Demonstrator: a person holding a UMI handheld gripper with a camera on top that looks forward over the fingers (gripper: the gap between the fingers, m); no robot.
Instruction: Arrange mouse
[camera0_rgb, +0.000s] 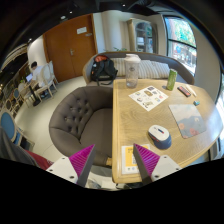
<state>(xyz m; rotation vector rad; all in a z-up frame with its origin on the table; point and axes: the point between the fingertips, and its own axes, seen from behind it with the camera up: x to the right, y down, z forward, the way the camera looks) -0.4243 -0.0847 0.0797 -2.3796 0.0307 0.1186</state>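
A small grey-blue mouse (160, 136) lies on the wooden table (135, 117), near its front right part, just beyond and to the right of my right finger. My gripper (113, 160) is open and empty, its two fingers with purple pads (82, 159) spread wide above the table's near left corner. A yellow-and-white card (128, 159) lies on the table between the fingers, closer to the right one.
A grey tufted round armchair (82, 115) stands left of the table. On the table lie a printed sheet (148, 97), a grey mat (190, 118), a green bottle (171, 79) and a clear jug (131, 73). A black bag (103, 70) sits beyond, by a wooden door (70, 47).
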